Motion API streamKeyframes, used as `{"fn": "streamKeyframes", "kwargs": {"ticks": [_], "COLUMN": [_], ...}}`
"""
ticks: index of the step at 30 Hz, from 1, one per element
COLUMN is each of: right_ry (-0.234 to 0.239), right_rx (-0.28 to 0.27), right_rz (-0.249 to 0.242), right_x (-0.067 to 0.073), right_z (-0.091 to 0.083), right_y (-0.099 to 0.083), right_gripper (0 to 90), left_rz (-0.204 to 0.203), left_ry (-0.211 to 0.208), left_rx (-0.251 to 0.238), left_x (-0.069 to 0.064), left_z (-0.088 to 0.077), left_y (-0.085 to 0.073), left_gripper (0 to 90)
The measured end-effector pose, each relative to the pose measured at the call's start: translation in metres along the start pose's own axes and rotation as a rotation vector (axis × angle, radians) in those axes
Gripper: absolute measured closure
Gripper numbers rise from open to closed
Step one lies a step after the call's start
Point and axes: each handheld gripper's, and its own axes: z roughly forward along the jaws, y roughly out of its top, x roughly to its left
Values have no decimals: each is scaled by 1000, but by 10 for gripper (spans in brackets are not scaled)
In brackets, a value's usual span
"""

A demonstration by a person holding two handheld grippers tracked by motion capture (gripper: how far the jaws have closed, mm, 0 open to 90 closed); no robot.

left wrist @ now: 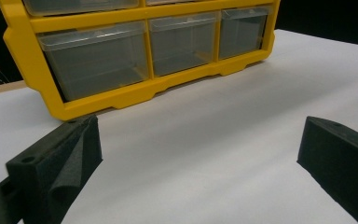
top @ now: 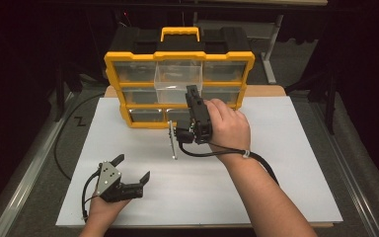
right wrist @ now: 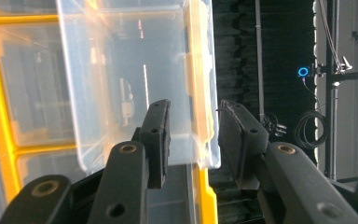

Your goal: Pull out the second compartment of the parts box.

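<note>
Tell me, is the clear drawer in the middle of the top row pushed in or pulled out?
Pulled out. The clear drawer juts forward from the yellow organizer, past its neighbours, with the right gripper at its front.

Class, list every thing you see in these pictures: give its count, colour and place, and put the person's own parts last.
Drawer cabinet: one, yellow frame with black back and handle, far end of the table.
Pulled-out drawer: one, clear, top middle of the cabinet.
Metal rod: one, silver, on the sheet before the cabinet.
Sheet: one, white, covering the table.
Left gripper: one, black, jaws wide, near the front left.
Right gripper: one, black, jaws either side of the drawer's front wall.
Hands: two, holding the grippers.
</note>
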Motion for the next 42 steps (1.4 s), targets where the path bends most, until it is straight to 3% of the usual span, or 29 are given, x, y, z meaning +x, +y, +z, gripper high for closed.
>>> {"fn": "streamKeyframes", "kwargs": {"ticks": [11,19,20,22,23,28,29,39,42], "right_ry": [71,131,149,155,174,201,218,286,303], "right_rx": [17,42,51,52,67,75,83,125,141], "right_rz": [-25,-35,-35,-46,-33,-56,-53,-56,-63], "right_x": [19,42,51,53,63,78,87,115,126], "right_z": [-27,-45,-50,-51,-57,-65,-70,-93,-101], "right_y": [-26,-52,-59,-62,-69,-82,-89,-121,-138], "right_gripper": [606,574,564,561,550,530,521,490,471], "left_rz": [7,3,4,5,6,6,6,8,9], "left_ry": [4,10,11,11,11,12,13,15,16], "left_rx": [2,9,8,8,8,9,10,13,15], "left_x": [-1,0,0,0,0,1,1,2,2], "left_z": [1,2,2,2,2,2,2,2,3], "left_y": [0,0,0,0,0,0,0,-1,-1], "left_gripper": [3,3,3,3,3,3,3,4,3]}}
